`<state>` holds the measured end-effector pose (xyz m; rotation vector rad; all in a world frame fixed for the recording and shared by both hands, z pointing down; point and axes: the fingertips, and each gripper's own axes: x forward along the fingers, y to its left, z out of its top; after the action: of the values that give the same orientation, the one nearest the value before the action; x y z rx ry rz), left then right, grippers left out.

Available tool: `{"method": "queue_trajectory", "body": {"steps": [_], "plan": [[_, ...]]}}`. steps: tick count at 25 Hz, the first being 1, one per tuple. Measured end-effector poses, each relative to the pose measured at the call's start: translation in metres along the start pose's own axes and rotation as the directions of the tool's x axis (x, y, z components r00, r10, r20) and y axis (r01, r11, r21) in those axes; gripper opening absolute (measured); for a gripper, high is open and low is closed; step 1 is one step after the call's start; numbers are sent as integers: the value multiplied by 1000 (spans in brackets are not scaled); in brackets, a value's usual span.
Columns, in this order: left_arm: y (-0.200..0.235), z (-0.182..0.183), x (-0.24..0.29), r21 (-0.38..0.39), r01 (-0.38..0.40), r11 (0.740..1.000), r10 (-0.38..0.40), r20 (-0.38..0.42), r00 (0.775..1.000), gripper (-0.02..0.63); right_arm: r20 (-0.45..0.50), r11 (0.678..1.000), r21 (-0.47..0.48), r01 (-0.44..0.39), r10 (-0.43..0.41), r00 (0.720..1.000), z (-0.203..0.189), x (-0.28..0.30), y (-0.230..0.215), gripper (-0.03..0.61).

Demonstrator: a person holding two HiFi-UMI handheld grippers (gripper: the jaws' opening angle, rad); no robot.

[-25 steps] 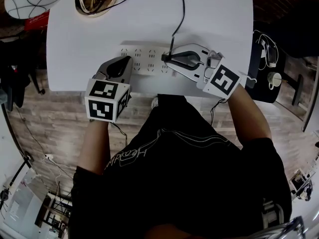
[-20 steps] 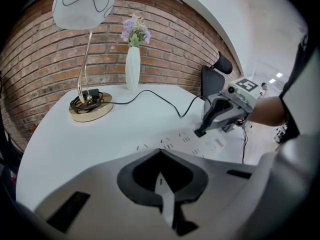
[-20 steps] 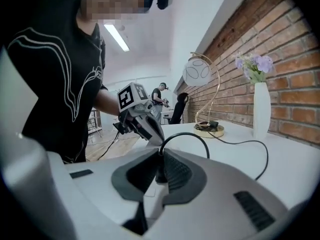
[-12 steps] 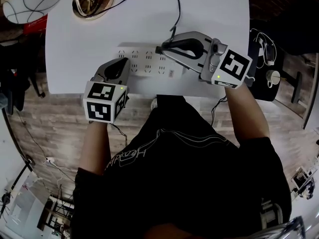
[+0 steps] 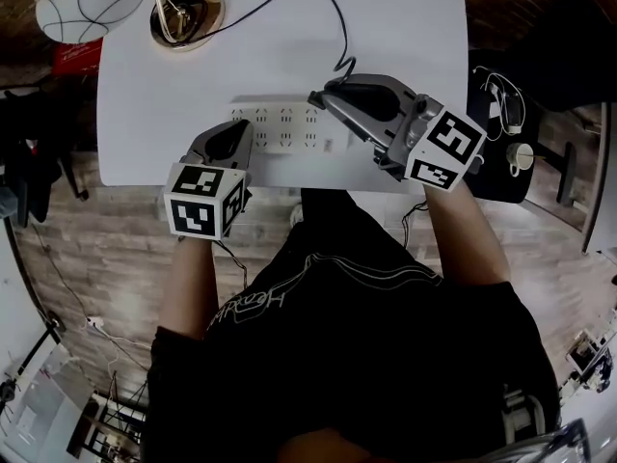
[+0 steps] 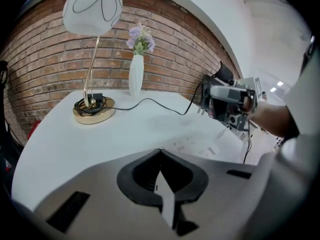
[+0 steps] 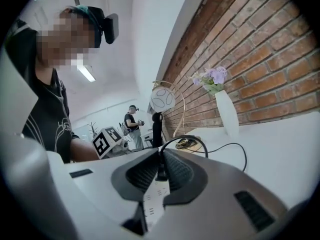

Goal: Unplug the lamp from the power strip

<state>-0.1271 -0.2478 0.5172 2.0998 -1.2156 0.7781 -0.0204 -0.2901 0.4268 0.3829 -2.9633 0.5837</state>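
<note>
A white power strip (image 5: 289, 128) lies across the white table (image 5: 405, 27). My right gripper (image 5: 320, 97) is shut on the lamp's black plug (image 7: 162, 171) and holds it above the strip, clear of the sockets. From the plug the black cord (image 5: 328, 3) curls back to the lamp's gold base (image 5: 188, 13) at the far left, under its white shade (image 5: 92, 3). My left gripper (image 5: 236, 128) is shut, with its tips down on the strip's left end. In the left gripper view the strip (image 6: 195, 146) lies ahead and the right gripper (image 6: 227, 101) hovers above it.
A white vase of flowers (image 6: 136, 74) stands by the brick wall behind the lamp. The table's near edge runs just behind both grippers. To the right is a dark side table (image 5: 501, 95) with cables and a cup. A person stands far off in the room.
My right gripper has lifted the plug up out of the strip and carried it away from the sockets. The left gripper has stayed on the strip's left end.
</note>
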Motion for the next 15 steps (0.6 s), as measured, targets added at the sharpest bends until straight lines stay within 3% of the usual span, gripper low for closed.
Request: {"method": "queue_trajectory", "body": {"steps": [6, 12, 15], "plan": [[-31, 31, -48, -13, 60, 998, -57, 150, 987, 3, 38, 999, 6, 46, -47, 998, 20, -21, 33, 18], [-63, 52, -113, -66, 98, 993, -74, 305, 950, 3, 29, 990, -13, 143, -142, 989, 37, -44, 65, 18], [-78, 57, -141, -81, 128, 988, -92, 351, 932, 3, 60, 988, -9, 153, -152, 987, 49, -52, 88, 17]]}}
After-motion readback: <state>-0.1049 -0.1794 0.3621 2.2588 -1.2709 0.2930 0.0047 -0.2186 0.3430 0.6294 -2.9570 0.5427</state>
